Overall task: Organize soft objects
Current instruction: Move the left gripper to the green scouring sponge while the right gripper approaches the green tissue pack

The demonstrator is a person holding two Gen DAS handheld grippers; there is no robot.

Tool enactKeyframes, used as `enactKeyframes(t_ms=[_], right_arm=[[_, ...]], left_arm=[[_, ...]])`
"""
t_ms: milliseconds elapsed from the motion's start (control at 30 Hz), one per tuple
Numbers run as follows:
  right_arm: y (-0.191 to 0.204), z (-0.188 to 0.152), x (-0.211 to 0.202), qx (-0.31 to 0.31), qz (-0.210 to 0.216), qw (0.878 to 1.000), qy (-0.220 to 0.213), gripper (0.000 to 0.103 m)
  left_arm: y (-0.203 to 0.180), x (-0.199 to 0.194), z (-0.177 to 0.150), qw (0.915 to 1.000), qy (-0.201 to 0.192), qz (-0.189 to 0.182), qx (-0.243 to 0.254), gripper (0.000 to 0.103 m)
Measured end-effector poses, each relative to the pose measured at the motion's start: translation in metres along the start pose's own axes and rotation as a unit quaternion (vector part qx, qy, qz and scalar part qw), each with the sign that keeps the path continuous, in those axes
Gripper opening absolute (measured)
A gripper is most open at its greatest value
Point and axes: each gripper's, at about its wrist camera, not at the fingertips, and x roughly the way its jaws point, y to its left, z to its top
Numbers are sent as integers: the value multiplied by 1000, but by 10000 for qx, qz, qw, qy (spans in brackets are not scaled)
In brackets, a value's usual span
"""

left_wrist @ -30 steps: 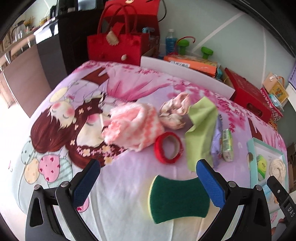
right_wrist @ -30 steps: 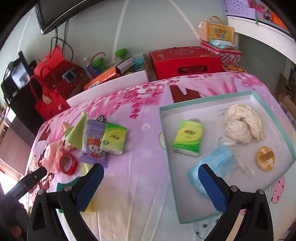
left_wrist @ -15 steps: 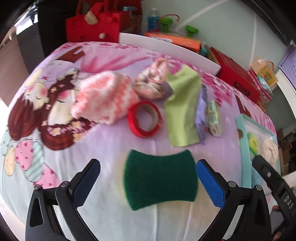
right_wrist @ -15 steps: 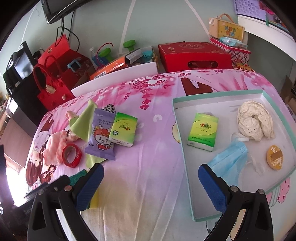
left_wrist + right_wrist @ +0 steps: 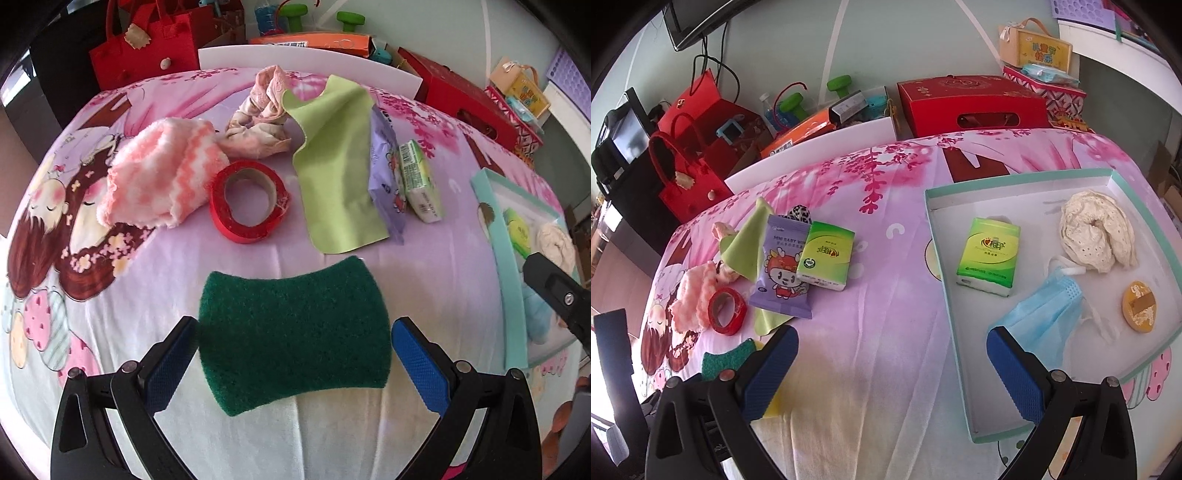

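Left wrist view: left gripper [image 5: 293, 345] spread wide, gripping nothing; green sponge [image 5: 293, 332] lies flat on the bedsheet [image 5: 147, 288] right between its pads, long axis running left-right, pad to pad.

Right wrist view: right gripper [image 5: 892, 369] also released and empty, over bare sheet beside the tray [image 5: 934, 236]; sponge [image 5: 724, 360] far left.

Nearer hand: left, judged ready to clamp.

bright even daylight, soft shadows, sharp centre, heavy fisheye bending, black corners
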Motion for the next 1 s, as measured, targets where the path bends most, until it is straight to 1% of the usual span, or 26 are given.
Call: enactKeyframes(t_ms=[200, 333, 567, 833, 933, 1000], right_arm=[[3, 0, 5, -9, 12, 10000, 59, 103], [8, 3, 8, -39, 61, 9999, 80, 103], [32, 12, 16, -314, 128, 9994, 2, 103], [49, 30, 39, -553, 214, 9982, -39, 103], [50, 35, 50, -537, 298, 9981, -2, 103], [49, 38, 61, -500, 351, 9981, 60, 103]], left_arm=[[-3, 12, 0, 9997, 166, 108, 161, 103], [1, 10, 1, 9999, 114, -43, 62, 103], [13, 2, 6, 9997, -77, -231, -86, 103], [30, -11, 16, 9977, -407, -385, -374, 103], [35, -20, 22, 9961, -658, -289, -503, 103], [37, -29, 28, 9939, -935, -108, -566, 103]])
